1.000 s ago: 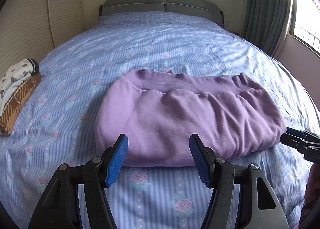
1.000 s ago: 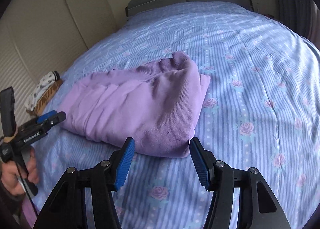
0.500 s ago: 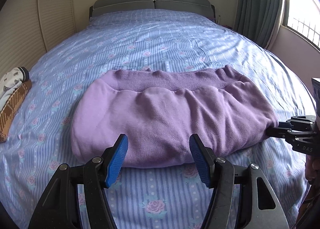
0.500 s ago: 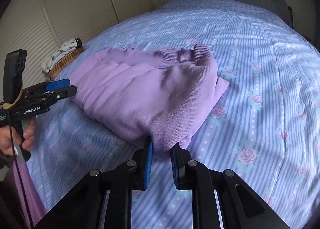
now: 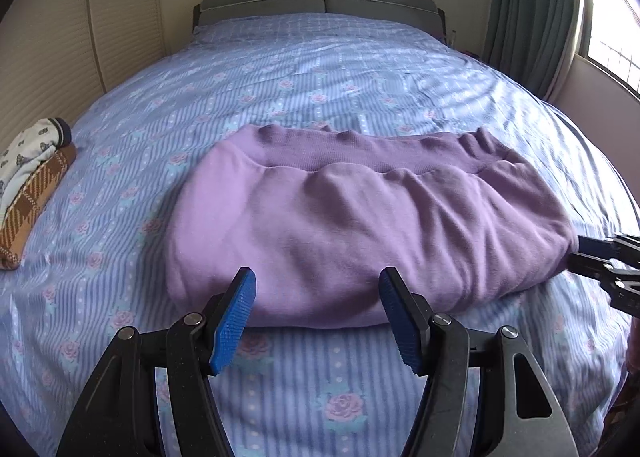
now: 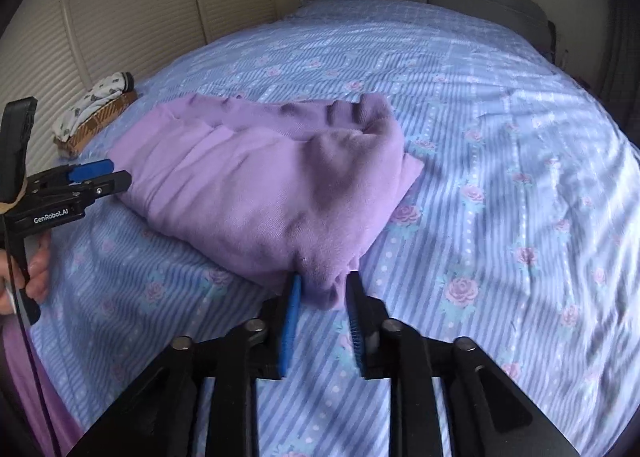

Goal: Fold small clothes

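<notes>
Two grippers flank the folded purple knit garment (image 5: pixel 360 225) mid-bed: right gripper (image 6: pixel 322 297) pinches its near corner, left gripper (image 5: pixel 316 317) gapes empty, patterned folded clothes (image 5: pixel 28 177) lying well aside

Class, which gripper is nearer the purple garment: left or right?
Right. The right gripper has the purple garment corner between its fingers; the left gripper hovers open, just short of its near edge.
</notes>
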`<action>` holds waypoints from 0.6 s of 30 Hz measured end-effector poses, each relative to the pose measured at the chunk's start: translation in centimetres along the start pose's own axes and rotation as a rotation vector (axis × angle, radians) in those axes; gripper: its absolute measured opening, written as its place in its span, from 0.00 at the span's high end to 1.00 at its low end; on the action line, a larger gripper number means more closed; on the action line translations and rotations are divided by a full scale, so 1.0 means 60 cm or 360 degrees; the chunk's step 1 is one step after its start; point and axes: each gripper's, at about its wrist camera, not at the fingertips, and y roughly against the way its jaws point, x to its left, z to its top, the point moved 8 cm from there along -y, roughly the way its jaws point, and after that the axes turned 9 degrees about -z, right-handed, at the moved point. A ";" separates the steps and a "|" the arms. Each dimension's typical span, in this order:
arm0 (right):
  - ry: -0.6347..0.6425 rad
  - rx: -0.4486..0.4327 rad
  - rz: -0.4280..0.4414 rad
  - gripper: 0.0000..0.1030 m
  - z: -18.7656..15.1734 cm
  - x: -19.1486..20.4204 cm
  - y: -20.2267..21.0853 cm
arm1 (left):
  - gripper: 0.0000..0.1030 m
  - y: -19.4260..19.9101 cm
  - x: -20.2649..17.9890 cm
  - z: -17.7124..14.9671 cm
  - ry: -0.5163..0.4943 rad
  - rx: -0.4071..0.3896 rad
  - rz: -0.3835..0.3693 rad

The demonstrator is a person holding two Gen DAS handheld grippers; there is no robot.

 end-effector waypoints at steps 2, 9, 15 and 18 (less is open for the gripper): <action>-0.0121 -0.0054 -0.0045 0.44 -0.001 -0.006 0.020 | 0.38 -0.001 0.013 -0.001 0.0017 -0.0006 0.0017; -0.0736 -0.0070 0.0071 0.43 -0.039 0.015 0.041 | 0.38 0.012 0.063 0.004 0.0113 -0.0045 0.0081; -0.1169 -0.0035 0.0263 0.43 -0.049 0.043 0.003 | 0.38 0.047 0.104 0.016 0.0200 -0.0073 0.0096; -0.1378 -0.0042 0.0326 0.41 -0.048 0.039 -0.021 | 0.38 0.061 0.111 0.023 0.0208 -0.0085 0.0094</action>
